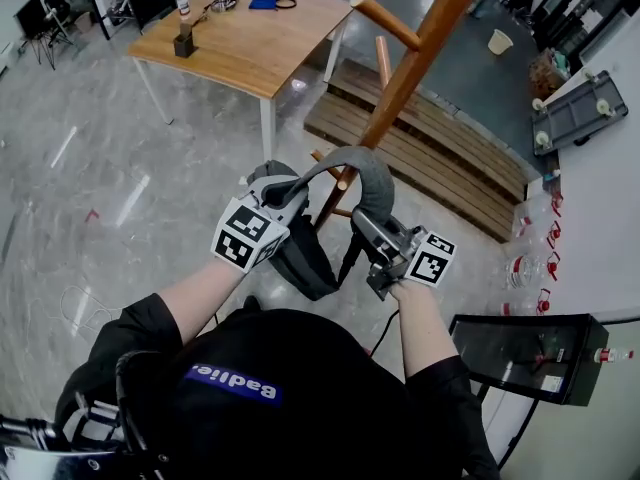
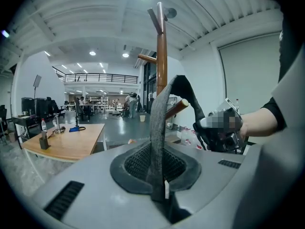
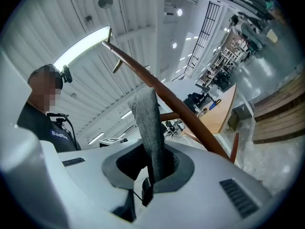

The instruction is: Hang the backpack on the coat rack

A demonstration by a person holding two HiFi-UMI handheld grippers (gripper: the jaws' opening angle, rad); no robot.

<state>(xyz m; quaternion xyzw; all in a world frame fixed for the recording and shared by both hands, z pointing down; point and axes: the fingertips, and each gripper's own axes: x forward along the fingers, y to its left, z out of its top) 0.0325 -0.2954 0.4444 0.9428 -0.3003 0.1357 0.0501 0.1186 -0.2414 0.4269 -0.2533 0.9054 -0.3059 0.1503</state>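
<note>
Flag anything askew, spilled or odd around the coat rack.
Nothing spilled or damaged. One oddity: the grey dolly at far right appears to lie wheels-up. The backpack dangles from its strap, pinched by the left gripper and right gripper, by the coat rack.

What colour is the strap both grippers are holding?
Grey; the strap shows best in the left gripper view.

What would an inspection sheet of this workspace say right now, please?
Surface: glossy grey floor.
Job's things: grey strap arches beside a lower peg of the wooden coat rack; whether it rests on the peg cannot be told; dark backpack hangs below it.
Clutter: bottle on wooden table; paper cup on floor.
Grippers: left tool and right tool each shut on the strap.
Cables: black cable on table; pale cord on floor.
Surroundings: slatted wooden platform, black case.
</note>
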